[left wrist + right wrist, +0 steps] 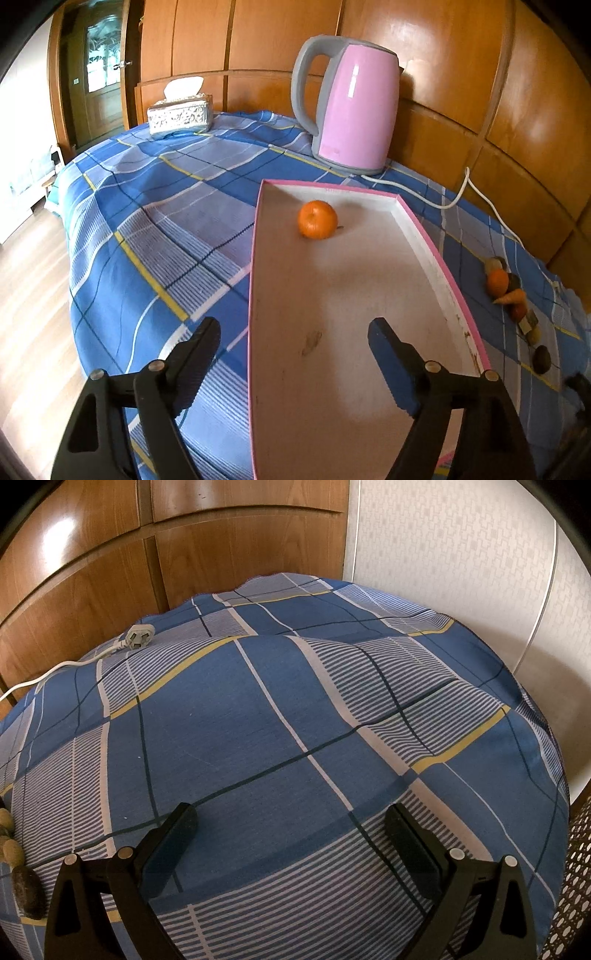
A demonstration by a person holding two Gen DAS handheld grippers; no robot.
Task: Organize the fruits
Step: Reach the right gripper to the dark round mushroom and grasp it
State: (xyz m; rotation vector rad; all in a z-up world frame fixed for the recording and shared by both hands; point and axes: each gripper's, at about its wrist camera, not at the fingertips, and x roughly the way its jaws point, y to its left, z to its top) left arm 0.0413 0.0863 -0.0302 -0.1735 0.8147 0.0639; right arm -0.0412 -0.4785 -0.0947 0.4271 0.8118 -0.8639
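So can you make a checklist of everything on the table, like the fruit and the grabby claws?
Surface: blue plaid tablecloth, wrinkled.
Job's things: one orange alone in the pink-rimmed tray; a row of mixed produce on the cloth right of the tray, including a second orange.
Clutter: pink kettle; tissue box.
Grippers: left gripper open over the tray's near end, empty; right gripper open over bare cloth, empty.
Cables: white cord, its plug lying unplugged.
Surroundings: wooden wall panels, doorway at left.
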